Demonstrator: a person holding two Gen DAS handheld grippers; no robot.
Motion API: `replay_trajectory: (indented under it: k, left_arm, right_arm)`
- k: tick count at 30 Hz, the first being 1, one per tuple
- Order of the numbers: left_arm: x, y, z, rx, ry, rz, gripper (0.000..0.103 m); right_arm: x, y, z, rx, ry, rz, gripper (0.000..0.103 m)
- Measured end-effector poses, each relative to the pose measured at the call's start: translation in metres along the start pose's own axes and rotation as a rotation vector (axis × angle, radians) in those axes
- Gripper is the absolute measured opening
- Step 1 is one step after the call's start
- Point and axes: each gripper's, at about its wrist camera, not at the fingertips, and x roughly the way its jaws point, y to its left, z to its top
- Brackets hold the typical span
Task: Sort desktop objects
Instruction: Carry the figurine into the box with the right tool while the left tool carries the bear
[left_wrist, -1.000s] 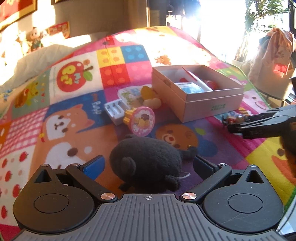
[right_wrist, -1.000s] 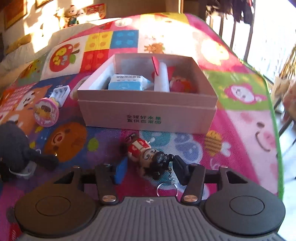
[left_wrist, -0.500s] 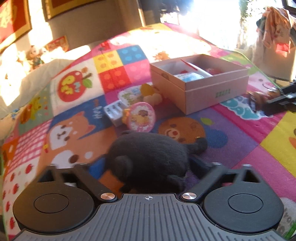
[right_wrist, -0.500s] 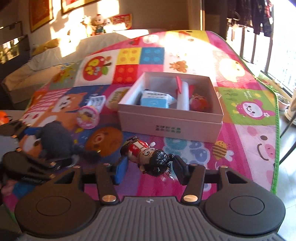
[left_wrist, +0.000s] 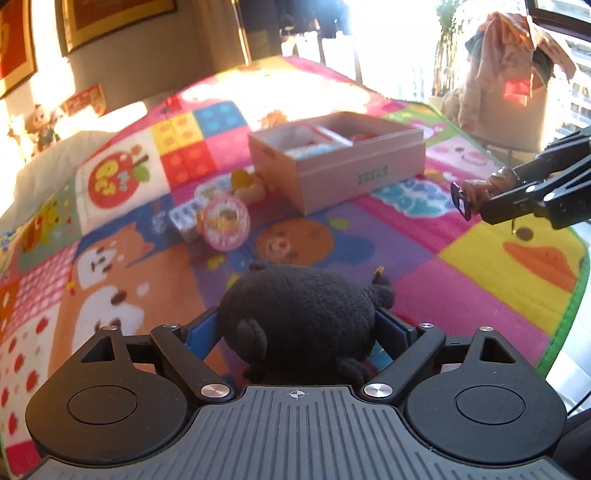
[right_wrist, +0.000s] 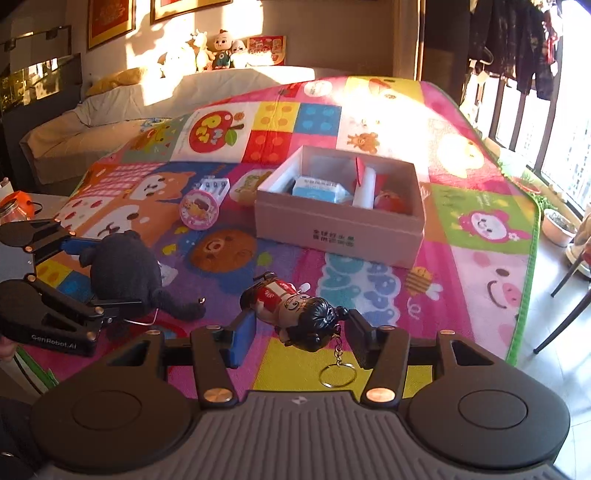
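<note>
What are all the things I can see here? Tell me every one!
play mat: one, many colours with cartoon animals, under everything
box: one, pink, open, middle of the mat
blue-and-white packet: one, inside the box
white tube: one, inside the box
round pink toy: one, left of the box
white tray: one, behind the round pink toy
black plush toy: one, between the left jaws
doll keychain: one, red body, black hair, in the right jaws
dolls: several, on the far ledge
left gripper: black, jaws opening around the plush
right gripper: black, holding the keychain
</note>
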Motion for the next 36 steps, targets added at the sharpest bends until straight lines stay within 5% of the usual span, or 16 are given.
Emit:
replay_trajectory:
  k: [7, 17, 22, 27, 29, 36]
  left_arm:
    - [0.002, 0.007, -0.001, -0.033, 0.031, -0.02, 0.098]
    - [-0.013, 0.006, -0.006, -0.041, 0.004, -0.035, 0.101]
    - [0.002, 0.0, -0.004, -0.006, 0.018, -0.001, 0.102]
    - [0.013, -0.003, -0.002, -0.015, 0.043, 0.011, 0.101]
    - [0.013, 0.0, -0.001, -0.034, 0.042, 0.017, 0.09]
    - [-0.002, 0.005, 0.009, -0.084, 0.014, -0.007, 0.087]
  right_arm:
    - [0.042, 0.001, -0.017, -0.009, 0.069, 0.012, 0.053]
    - [0.044, -0.005, -0.028, 0.0, 0.072, -0.041, 0.079]
    - [0.053, -0.002, -0.026, 0.041, 0.103, -0.02, 0.078]
    - [0.058, 0.0, -0.024, 0.051, 0.119, -0.032, 0.067]
    - [0.056, 0.0, -0.023, 0.045, 0.118, -0.031, 0.067]
    - [0.033, 0.002, -0.017, -0.012, 0.089, -0.015, 0.067]
